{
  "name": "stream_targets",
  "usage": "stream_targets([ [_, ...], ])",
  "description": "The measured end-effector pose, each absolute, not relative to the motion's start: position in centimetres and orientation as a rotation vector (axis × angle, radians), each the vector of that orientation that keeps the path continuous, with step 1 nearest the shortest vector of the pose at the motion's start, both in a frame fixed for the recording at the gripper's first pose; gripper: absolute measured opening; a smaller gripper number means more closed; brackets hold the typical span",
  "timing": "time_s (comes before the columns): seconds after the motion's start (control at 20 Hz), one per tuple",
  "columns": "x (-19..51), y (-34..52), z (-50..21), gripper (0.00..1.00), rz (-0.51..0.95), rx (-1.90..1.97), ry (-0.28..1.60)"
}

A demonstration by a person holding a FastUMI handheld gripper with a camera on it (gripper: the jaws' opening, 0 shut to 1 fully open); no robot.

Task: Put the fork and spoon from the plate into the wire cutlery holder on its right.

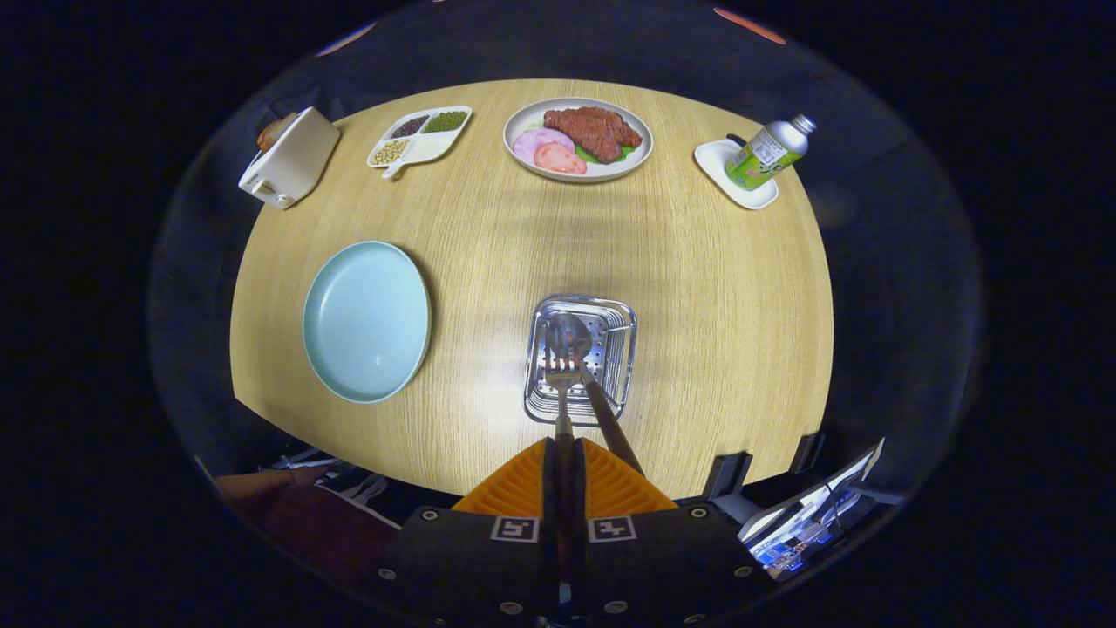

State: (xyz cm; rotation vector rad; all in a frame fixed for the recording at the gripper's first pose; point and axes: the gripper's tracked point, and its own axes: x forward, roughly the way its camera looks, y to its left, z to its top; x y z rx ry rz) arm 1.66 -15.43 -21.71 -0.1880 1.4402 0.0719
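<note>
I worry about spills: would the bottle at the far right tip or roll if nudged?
The bottle leans tilted on a small white dish, so it probably shifts easily. Its round body would likely roll. It looks light.

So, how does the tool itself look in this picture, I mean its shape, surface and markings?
The tool has two wedge-shaped fingers with ribbed inner faces, which narrow toward their tips. They sit on a broad black body. The body carries two square black-and-white marker tags, one behind each finger, and several round screw heads along its edges. No cable is visible on it.
</note>
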Motion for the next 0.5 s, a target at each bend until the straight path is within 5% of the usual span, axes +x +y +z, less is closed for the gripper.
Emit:
stream_targets([
  [0.5, 3.6, -15.3, -25.1, 0.06, 0.060, -0.198, 1.560],
])
